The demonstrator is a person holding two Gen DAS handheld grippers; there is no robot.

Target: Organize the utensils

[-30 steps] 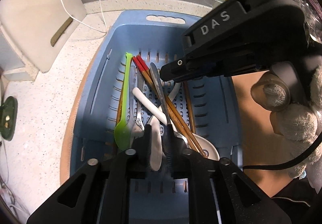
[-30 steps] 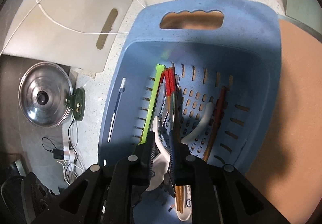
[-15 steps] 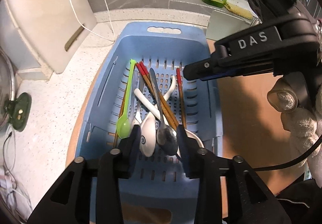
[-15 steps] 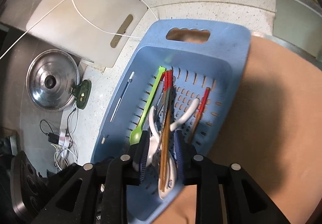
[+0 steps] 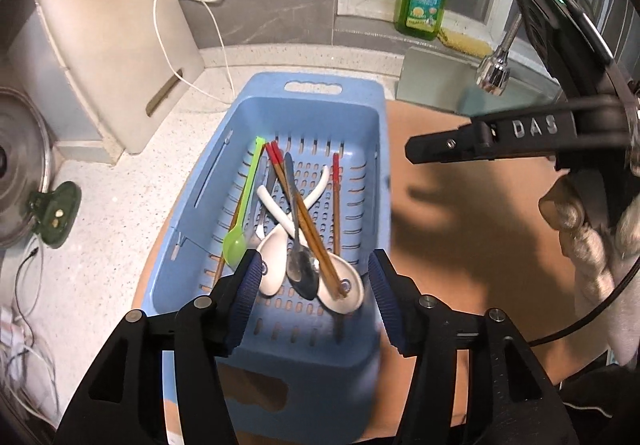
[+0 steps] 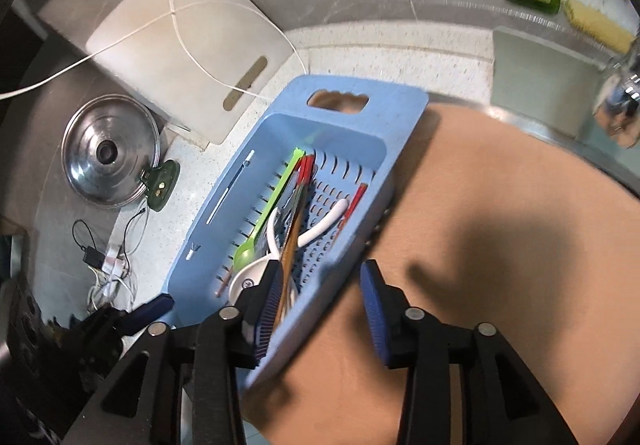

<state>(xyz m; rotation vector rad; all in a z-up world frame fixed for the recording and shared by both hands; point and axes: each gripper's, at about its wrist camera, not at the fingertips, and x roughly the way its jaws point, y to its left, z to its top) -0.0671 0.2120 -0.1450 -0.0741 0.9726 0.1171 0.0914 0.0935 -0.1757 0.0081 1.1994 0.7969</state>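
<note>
We held both hand-held grippers, left (image 5: 312, 285) and right (image 6: 320, 297), open and empty; utensils (image 5: 298, 221) lay unsorted in the basket (image 5: 312, 93).

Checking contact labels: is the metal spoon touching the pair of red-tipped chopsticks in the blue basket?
Touching. The left wrist view shows the red-tipped chopsticks lying across the metal spoon, crossing its handle with no gap.

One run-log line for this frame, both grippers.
left gripper: open, empty, above blue basket | right gripper: open, empty | utensils: piled in basket

Speckled counter (image 5: 120, 205): blue basket (image 5: 312, 357), pot lid (image 6: 110, 157), white cutting bd (image 5: 116, 57), green clip (image 5: 54, 213).
</note>
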